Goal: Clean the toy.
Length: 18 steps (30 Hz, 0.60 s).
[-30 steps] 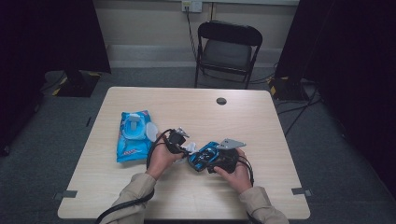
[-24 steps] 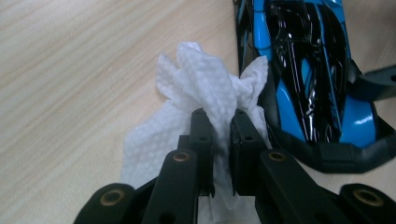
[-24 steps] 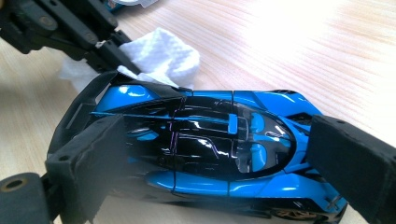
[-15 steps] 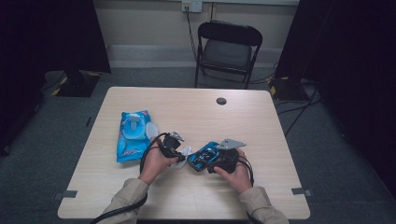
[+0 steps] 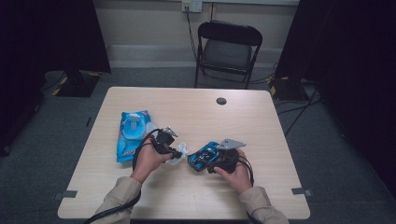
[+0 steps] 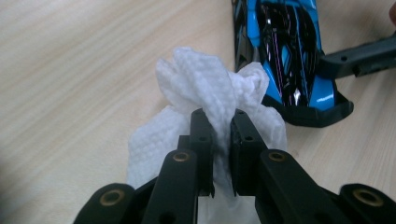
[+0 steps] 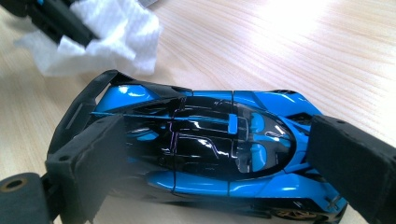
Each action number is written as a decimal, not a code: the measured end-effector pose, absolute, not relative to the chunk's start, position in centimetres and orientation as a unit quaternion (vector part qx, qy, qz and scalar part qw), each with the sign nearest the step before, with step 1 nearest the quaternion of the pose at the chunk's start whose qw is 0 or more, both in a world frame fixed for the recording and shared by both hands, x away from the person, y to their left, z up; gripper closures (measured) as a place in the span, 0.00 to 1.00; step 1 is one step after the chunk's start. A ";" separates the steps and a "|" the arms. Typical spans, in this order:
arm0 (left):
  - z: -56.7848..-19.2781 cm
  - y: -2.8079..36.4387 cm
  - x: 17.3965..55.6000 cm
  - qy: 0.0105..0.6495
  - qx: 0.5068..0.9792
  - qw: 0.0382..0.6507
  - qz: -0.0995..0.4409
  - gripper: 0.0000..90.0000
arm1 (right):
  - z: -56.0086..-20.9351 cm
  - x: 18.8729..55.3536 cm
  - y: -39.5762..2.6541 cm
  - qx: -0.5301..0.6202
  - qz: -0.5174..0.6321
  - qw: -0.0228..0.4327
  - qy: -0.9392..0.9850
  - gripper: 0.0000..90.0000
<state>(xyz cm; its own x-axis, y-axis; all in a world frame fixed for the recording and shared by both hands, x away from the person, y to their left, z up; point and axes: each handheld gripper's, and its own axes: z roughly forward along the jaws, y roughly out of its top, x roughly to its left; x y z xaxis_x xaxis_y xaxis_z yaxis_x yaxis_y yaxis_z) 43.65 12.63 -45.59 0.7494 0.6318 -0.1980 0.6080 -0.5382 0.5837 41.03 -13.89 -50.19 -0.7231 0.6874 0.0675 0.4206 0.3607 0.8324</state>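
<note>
My left gripper (image 6: 219,122) is shut on a crumpled white wipe (image 6: 205,84), which bunches up above the jaw tips. In the high view this gripper (image 5: 175,150) and its wipe (image 5: 180,154) sit just left of a blue and black toy car (image 5: 201,157). The car (image 7: 210,140) lies lengthwise between the jaws of my right gripper (image 7: 219,163), pads pressed on its nose and tail, just above the table. The wipe (image 7: 116,32) hangs a short way off the car's rear wing. The car's tail (image 6: 289,51) is close in front of the left gripper.
A blue pack of wipes (image 5: 132,133) with its lid open lies on the wooden table (image 5: 261,121), left of my left hand. A small black round object (image 5: 221,101) sits near the far edge. A black folding chair (image 5: 229,46) stands beyond the table.
My left gripper has drawn a little to the left with the wipe, away from the car. The right gripper and the car have stayed in place.
</note>
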 end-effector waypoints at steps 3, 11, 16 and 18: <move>-44.9 12.6 44.2 0.353 0.876 0.327 0.027 0.91 | -50.2 41.0 -13.9 0.341 0.451 0.148 0.811 0.06; -43.9 11.1 46.2 0.355 0.871 0.339 0.036 0.91 | -50.2 41.0 -13.9 0.341 0.451 0.147 0.812 0.06; -43.8 9.4 47.6 0.359 0.865 0.349 0.037 0.91 | -50.2 41.0 -13.9 0.341 0.451 0.148 0.812 0.06; -44.0 8.8 48.2 0.358 0.865 0.350 0.036 0.91 | -50.2 41.0 -13.9 0.341 0.450 0.148 0.812 0.06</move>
